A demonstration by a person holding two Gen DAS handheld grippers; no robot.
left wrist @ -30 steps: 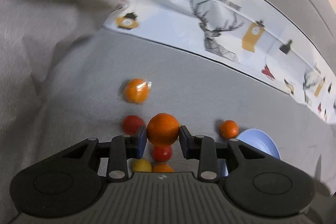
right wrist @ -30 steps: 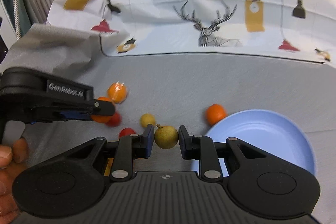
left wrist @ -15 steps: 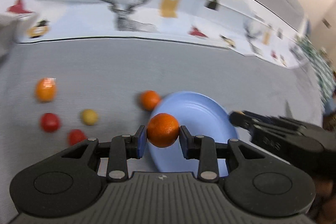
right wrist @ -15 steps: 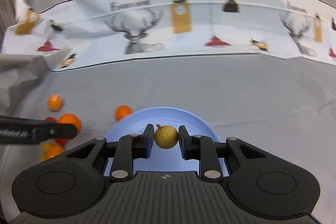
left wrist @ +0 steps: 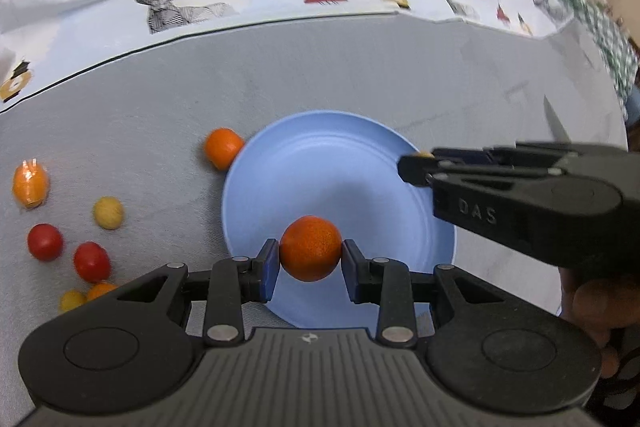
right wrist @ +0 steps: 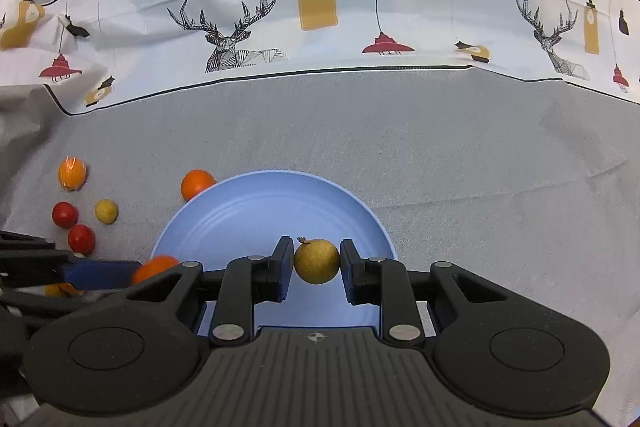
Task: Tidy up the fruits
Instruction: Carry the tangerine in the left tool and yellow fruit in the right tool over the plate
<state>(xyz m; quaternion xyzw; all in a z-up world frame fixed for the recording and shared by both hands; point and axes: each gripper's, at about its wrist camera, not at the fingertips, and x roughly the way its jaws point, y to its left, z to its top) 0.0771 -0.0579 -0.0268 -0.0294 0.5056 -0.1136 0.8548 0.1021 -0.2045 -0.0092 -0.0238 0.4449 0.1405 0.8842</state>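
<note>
Blue plate (left wrist: pixel 420 155) lies on the grey worktop (right wrist: pixel 440 147). Left tool (left wrist: pixel 310 254) grips an orange (left wrist: pixel 310 247) above it; right tool (right wrist: pixel 316 261) grips a yellow fruit (right wrist: pixel 317 261) above it too.

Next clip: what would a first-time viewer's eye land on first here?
Two fruits held over the empty blue plate: the left tongs clamp an orange, the right tongs a small yellow-brown round fruit. Then the loose fruit on the grey cloth left of the plate: two cherry tomatoes, another yellow fruit and an orange touching the plate's rim.
</note>
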